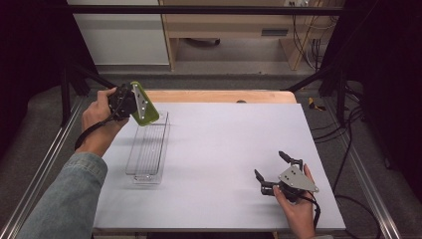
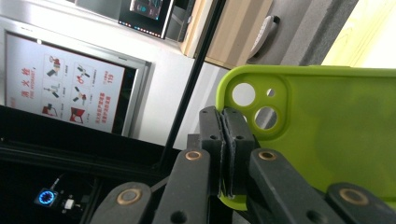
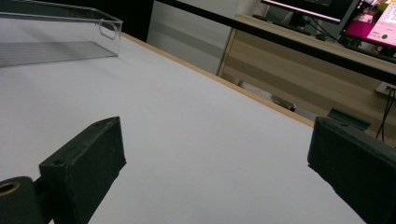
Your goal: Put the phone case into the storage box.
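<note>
Lime-green phone case (image 2: pixel 327 135), camera cutouts, clamped in left gripper (image 2: pixel 227 140) jaws; right gripper (image 3: pixel 219 168) jaws wide apart.

The green phone case (image 2: pixel 327 140) runs off the left gripper view's right edge, its lower rim hidden behind the jaws.

Pale wooden cabinet (image 1: pixel 234 30) against the far wall, white panel (image 1: pixel 119 35) left of it, grey floor (image 1: pixel 239 79) before it, cables (image 1: pixel 311 45) at its right.
</note>
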A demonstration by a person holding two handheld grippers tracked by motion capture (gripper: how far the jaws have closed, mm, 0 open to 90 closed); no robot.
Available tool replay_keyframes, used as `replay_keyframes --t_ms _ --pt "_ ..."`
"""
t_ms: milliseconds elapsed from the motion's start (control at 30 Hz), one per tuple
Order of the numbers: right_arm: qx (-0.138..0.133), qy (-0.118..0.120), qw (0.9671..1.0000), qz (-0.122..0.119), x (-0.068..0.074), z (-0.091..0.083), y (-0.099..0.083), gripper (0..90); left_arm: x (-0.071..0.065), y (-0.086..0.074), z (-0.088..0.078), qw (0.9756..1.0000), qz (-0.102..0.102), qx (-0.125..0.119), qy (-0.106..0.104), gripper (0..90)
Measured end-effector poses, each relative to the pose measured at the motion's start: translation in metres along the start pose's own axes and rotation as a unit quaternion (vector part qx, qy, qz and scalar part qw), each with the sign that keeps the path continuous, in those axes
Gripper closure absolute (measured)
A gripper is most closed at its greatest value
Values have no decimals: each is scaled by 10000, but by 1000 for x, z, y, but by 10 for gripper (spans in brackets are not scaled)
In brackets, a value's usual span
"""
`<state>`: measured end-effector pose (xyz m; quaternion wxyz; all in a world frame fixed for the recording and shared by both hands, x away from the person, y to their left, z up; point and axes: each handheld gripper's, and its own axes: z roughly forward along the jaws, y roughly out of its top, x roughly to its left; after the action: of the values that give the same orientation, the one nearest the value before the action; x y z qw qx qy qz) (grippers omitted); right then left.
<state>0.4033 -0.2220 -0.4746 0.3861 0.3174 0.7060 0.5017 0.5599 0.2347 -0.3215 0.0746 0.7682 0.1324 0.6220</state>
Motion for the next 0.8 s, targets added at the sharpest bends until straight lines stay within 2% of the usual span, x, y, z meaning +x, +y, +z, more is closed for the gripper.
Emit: replay_keyframes --t_ms 300,800 --pt "-6 10 10000 -34 1 0 1 42 -12 3 3 9993 363 -55 27 879" --pt "-3 10 10000 -8 0 0 0 42 -24 6 10 9987 496 -122 8 879"
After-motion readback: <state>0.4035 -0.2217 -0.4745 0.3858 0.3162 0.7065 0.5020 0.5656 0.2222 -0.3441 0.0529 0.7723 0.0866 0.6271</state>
